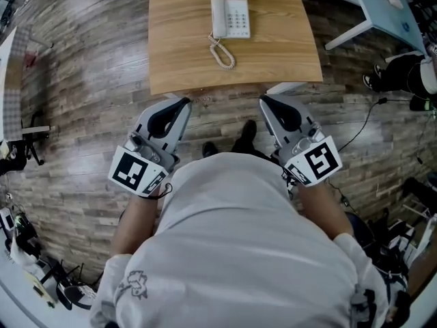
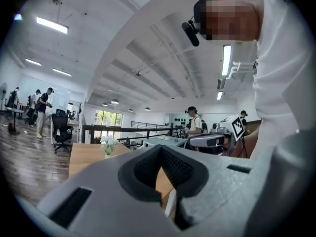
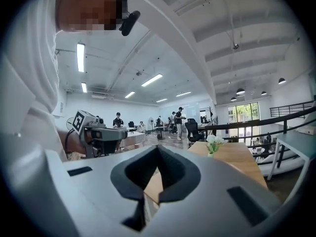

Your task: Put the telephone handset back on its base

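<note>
A white telephone (image 1: 230,17) sits at the far middle of the wooden table (image 1: 184,60). Its handset (image 1: 218,17) lies along the left side of the base, and the coiled cord (image 1: 222,52) loops toward me. My left gripper (image 1: 183,102) and right gripper (image 1: 265,101) hang side by side over the floor, just short of the table's near edge. Both are shut with nothing in them. In the left gripper view the left gripper (image 2: 160,149) has its jaws closed together. The right gripper (image 3: 158,149) looks the same in its own view. The telephone is hidden in both gripper views.
A small vase of white flowers (image 2: 108,144) stands at the table's far edge. A pale blue table (image 1: 382,5) is at the upper right, with cables (image 1: 362,132) on the wood floor. My shoes (image 1: 247,134) are under the table's edge. Several people stand in the background.
</note>
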Motion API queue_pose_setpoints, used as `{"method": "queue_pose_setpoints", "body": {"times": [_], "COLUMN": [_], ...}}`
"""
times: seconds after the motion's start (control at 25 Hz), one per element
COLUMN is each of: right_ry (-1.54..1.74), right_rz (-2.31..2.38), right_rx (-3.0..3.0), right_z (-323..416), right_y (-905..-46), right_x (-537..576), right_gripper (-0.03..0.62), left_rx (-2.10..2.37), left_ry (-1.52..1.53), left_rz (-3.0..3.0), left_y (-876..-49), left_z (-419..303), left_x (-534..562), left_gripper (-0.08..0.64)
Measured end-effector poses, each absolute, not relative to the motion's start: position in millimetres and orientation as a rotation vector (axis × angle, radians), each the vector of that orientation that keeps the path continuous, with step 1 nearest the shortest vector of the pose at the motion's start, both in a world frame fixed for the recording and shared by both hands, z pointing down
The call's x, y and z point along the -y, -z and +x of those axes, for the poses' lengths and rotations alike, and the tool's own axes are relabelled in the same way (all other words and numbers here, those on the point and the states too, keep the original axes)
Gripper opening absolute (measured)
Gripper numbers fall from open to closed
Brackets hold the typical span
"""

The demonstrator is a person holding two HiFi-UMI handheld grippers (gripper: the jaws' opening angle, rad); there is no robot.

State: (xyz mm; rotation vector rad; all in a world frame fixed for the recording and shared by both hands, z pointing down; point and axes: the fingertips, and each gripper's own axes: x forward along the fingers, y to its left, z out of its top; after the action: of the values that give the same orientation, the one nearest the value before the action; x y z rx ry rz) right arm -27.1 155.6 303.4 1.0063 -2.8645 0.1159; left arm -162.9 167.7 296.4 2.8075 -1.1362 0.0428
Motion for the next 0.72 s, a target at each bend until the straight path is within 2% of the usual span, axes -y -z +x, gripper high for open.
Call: {"method": "queue_pose_setpoints", "body": {"times": [0.72], "right_ry": [-0.051], "right_rz": [1.066], "right_rx": [2.852], "right_z": [-66.3], "right_y": [-295.8], "right_x": [-196.4], "right_gripper": [0.005], "left_rx": [1.152], "left_ry": [0.030], "left_rz": [2.825], "left_y": [-288.4], "left_z": [-212.2], "left_x": [-209.0], "left_gripper": [0.005]}}
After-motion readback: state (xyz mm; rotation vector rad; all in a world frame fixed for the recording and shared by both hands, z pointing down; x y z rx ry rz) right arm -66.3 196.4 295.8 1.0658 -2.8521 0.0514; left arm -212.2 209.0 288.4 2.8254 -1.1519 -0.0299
